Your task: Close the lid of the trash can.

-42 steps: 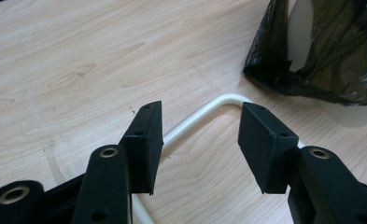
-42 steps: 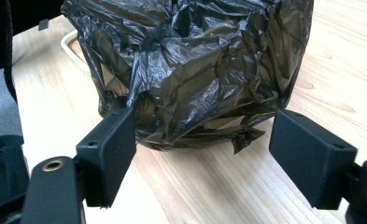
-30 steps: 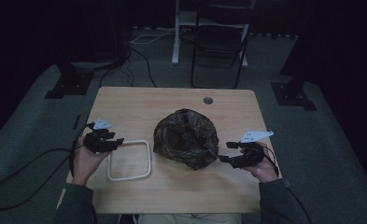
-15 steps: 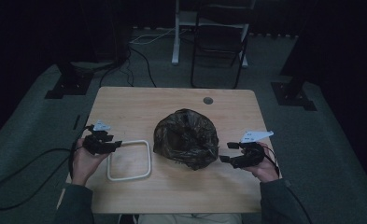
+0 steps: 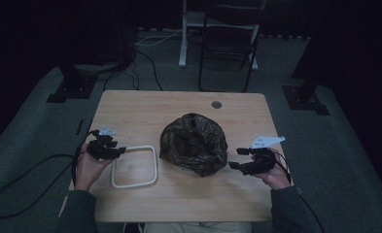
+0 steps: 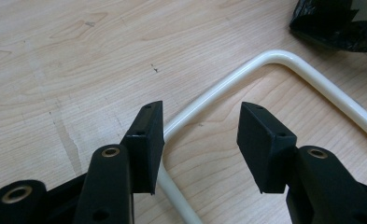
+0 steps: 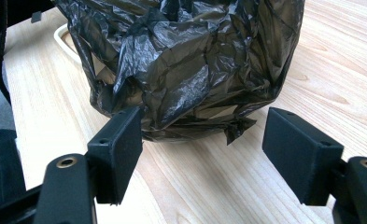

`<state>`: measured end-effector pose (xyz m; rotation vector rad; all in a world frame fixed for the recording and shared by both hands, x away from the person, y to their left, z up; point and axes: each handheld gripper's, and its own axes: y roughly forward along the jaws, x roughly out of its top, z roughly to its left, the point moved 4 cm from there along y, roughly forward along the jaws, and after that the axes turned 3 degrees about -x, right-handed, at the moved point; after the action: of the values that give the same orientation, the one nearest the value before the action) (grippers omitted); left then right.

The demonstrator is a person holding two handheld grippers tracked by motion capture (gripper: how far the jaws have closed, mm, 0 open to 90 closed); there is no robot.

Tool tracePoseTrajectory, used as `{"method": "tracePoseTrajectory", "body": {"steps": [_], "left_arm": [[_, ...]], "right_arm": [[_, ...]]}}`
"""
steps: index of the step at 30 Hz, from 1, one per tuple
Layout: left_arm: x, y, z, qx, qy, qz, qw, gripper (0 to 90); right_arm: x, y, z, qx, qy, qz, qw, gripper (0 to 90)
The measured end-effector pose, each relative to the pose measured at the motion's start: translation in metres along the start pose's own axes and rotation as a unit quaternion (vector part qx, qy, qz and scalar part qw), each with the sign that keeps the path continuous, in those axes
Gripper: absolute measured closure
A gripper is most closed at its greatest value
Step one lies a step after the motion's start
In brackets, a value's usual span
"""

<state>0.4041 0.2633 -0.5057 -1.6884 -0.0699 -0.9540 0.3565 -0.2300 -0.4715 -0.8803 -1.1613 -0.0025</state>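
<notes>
I hold my left gripper [image 6: 200, 135] with jaws spread astride the near-left corner of the white frame [image 5: 134, 166], ready to pinch the tube. My right gripper [image 7: 202, 154] waits released just right of the black bag [image 5: 194, 143] at mid-table. The table [image 5: 145, 109] offers bare wood on the far side.

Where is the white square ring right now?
In the high view the white square ring lies flat on the table, near its left front, just left of the black plastic bag. The left gripper is at its near-left corner, jaws open.
</notes>
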Motion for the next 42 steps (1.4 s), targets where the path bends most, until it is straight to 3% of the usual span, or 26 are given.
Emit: {"method": "tracePoseTrajectory", "body": {"steps": [42], "left_arm": [[-0.012, 0.030, 0.025, 0.000, 0.006, 0.059, 0.9982, 52.4]], "right_arm": [[-0.002, 0.003, 0.000, 0.016, 0.003, 0.003, 0.9999, 28.0]]}}
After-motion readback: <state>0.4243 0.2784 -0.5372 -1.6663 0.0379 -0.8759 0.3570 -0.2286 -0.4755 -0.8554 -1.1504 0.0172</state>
